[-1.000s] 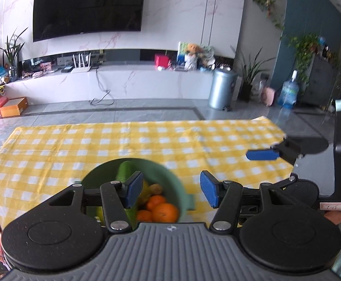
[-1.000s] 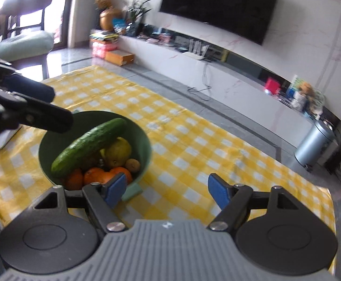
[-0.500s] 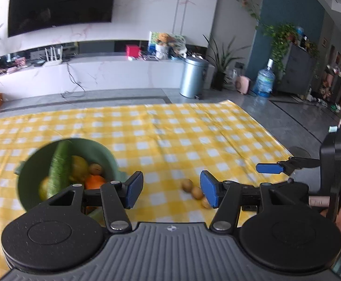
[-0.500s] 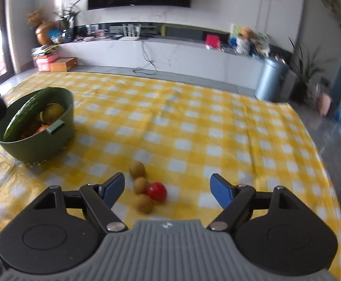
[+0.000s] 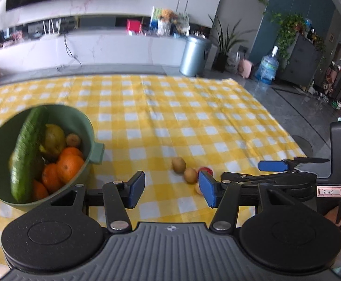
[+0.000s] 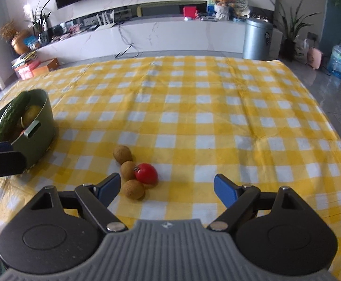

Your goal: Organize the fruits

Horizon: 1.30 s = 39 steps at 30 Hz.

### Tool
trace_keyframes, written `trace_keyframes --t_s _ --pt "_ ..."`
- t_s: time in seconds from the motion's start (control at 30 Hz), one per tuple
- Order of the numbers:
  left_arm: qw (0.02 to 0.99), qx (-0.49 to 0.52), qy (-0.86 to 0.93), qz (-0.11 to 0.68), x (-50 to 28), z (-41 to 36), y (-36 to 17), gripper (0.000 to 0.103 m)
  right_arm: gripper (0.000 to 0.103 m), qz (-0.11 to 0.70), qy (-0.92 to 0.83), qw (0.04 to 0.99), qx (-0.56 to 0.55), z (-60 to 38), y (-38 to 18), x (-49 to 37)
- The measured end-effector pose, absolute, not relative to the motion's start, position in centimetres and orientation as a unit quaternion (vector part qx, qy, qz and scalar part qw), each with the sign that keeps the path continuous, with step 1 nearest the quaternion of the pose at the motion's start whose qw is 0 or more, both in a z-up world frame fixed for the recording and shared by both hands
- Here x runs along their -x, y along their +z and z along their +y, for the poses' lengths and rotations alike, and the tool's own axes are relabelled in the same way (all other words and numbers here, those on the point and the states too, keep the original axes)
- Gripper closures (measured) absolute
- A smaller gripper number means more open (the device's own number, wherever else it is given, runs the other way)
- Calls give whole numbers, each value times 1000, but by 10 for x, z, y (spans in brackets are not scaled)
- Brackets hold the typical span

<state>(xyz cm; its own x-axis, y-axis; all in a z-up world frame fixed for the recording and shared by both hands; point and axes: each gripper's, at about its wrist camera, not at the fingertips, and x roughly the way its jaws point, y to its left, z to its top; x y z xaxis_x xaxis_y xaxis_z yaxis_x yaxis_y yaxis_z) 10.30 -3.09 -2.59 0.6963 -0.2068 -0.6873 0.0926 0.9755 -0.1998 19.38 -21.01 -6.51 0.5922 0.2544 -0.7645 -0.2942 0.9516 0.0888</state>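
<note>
On yellow-checked tablecloth (image 6: pixel 194 107), just ahead of right gripper (image 6: pixel 167 187), sits a tight cluster: three small brown fruits (image 6: pixel 128 169) in a short row w/ a red tomato (image 6: pixel 146 173) touching the middle one. Cluster lies nearer the gripper's left finger than its right; nothing between the pads. Right jaws stand wide & are opening, holding nothing.

Left gripper (image 5: pixel 171 193) hangs over bare cloth, jaws about half apart & closing, nothing between them. Same cluster shows just beyond its right finger, partly hidden by it. Green bowl (image 5: pixel 89 131) sits to its left, close by left finger, loaded w/ a cucumber (image 5: pixel 27 149), oranges (image 5: pixel 65 167), a yellowish fruit and one more small brown one. From right wrist view, bowl is well left of cluster.
</note>
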Motion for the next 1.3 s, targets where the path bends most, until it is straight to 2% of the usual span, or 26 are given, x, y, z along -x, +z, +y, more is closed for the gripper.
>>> trace_keyframes --t_s 0.27,0.63,1.13,1.2,1.3 --pt "902 95 -94 411 -120 -27 -50 40 24 440 175 881 11 -205 -75 -204" --pt "899 106 -82 417 -135 -15 -71 40 40 471 189 861 -28 -198 -90 -225" --pt "898 96 -92 419 -145 -13 -94 40 78 489 209 846 -41 -191 -99 -233" --pt "899 95 -94 417 -146 -12 -95 40 87 488 215 845 -44 -192 -98 -233" --pt "901 88 -98 414 -145 -14 -94 40 89 486 215 846 -48 -194 -98 -232"
